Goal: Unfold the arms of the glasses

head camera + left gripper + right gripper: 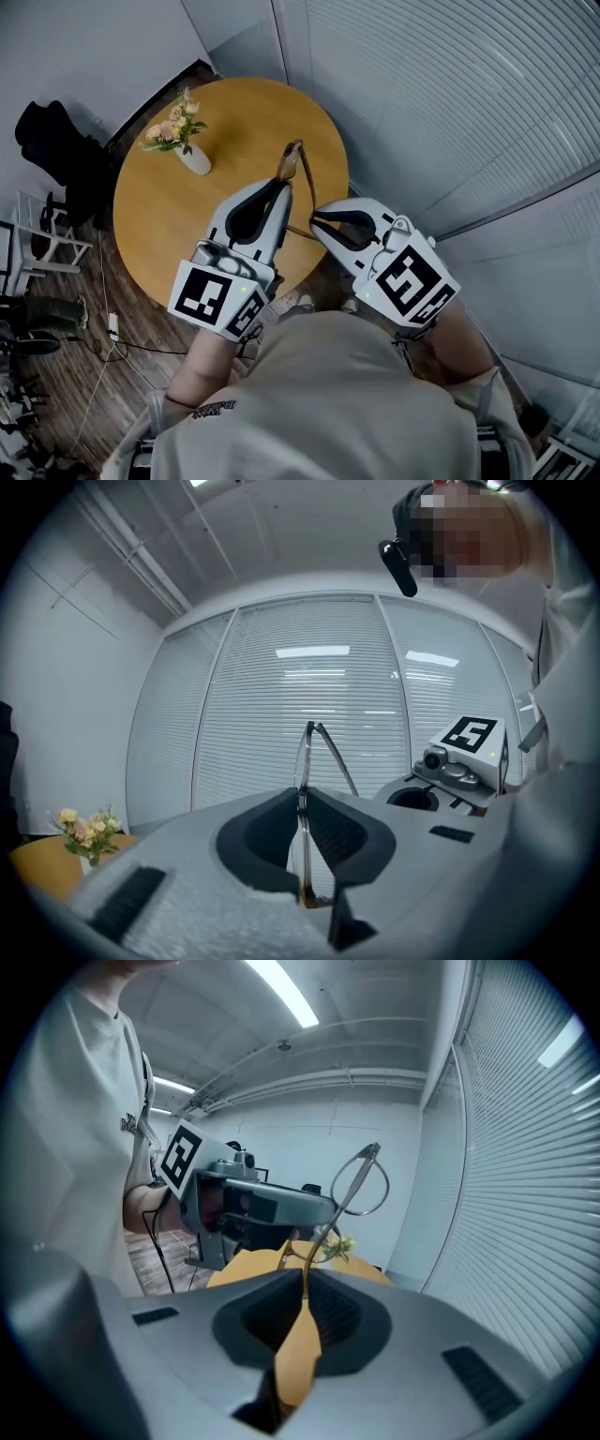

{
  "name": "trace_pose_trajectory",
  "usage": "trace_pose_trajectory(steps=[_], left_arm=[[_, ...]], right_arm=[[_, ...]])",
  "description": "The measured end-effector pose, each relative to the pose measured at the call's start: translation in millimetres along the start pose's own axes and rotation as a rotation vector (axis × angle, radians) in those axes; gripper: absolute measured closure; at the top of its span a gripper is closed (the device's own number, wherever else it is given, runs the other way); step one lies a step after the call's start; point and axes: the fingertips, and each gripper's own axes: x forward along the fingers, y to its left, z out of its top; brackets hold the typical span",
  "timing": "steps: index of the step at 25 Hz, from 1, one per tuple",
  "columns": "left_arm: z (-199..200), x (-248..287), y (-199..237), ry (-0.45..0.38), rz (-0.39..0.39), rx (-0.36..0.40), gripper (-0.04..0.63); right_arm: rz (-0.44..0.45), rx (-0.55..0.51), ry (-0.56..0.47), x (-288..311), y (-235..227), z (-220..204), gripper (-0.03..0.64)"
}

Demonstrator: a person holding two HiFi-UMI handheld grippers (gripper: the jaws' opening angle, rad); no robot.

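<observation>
The thin-rimmed glasses (292, 167) hang in the air over the round wooden table (169, 216). My left gripper (284, 184) is shut on the front frame; in the left gripper view the glasses (303, 761) stand edge-on between the pads, with one arm (336, 759) slanting off to the right. My right gripper (315, 221) comes in from the right and is shut on that arm. The right gripper view shows the thin arm (319, 1237) running from the pinched pads of the right gripper (305, 1274) up to the lens ring (364, 1183).
A small white vase of flowers (191, 150) stands on the far left of the table. Window blinds (450, 84) close off the right side. A dark chair (56, 150) and other clutter lie on the floor to the left.
</observation>
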Motion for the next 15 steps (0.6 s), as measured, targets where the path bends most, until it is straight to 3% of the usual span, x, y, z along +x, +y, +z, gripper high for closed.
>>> trace_pose_trajectory(steps=[9, 15], left_arm=[[-11.8, -3.9, 10.7, 0.036, 0.041, 0.05, 0.551], [-27.3, -4.9, 10.4, 0.085, 0.053, 0.095, 0.551]], right_arm=[[-0.093, 0.062, -0.013, -32.9, -22.6, -10.4, 0.577], [-0.209, 0.066, -0.021, -63.5, -49.7, -10.1, 0.575]])
